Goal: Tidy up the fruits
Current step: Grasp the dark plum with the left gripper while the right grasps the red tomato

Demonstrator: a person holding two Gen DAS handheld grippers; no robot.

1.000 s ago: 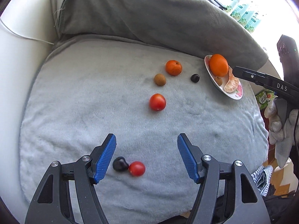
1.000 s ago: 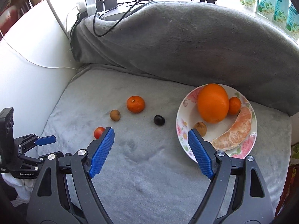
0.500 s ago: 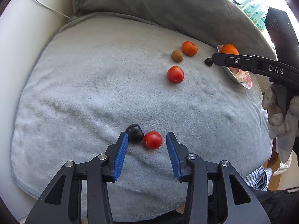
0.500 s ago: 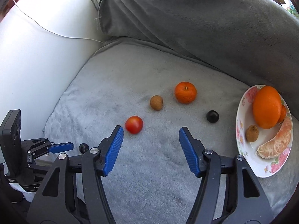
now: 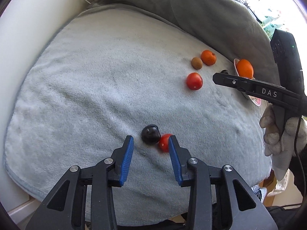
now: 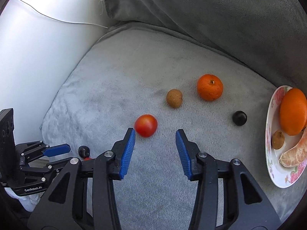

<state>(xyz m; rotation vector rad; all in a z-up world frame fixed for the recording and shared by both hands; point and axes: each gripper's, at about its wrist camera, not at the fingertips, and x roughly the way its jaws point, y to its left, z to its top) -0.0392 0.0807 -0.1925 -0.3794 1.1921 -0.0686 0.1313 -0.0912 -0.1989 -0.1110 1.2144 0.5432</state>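
Note:
On the grey cushion (image 5: 96, 88) my left gripper (image 5: 150, 143) is open, its blue pads beside a dark plum (image 5: 150, 134) and a small red tomato (image 5: 164, 142); the tomato touches the right pad. My right gripper (image 6: 155, 134) is open just short of a larger red tomato (image 6: 145, 125), which lies by its left pad. Farther off lie a brown fruit (image 6: 174, 98), a mandarin (image 6: 210, 87) and a second dark plum (image 6: 239, 118). A floral plate (image 6: 272, 163) at the right holds a big orange (image 6: 292, 111), a brown fruit (image 6: 277, 140) and a peeled segment (image 6: 294, 154).
A dark grey back cushion (image 6: 211, 15) rises behind the seat. A white armrest (image 6: 38, 57) with a thin cable (image 6: 57, 20) bounds the left side. The seat's front edge (image 5: 38, 193) drops off near my left gripper. The right gripper also shows in the left wrist view (image 5: 215, 77).
Both grippers moved closer to the cushion. The left one shifted left, so the plum and small tomato now lie toward its right pad. The right one swung left to the larger tomato and narrowed.

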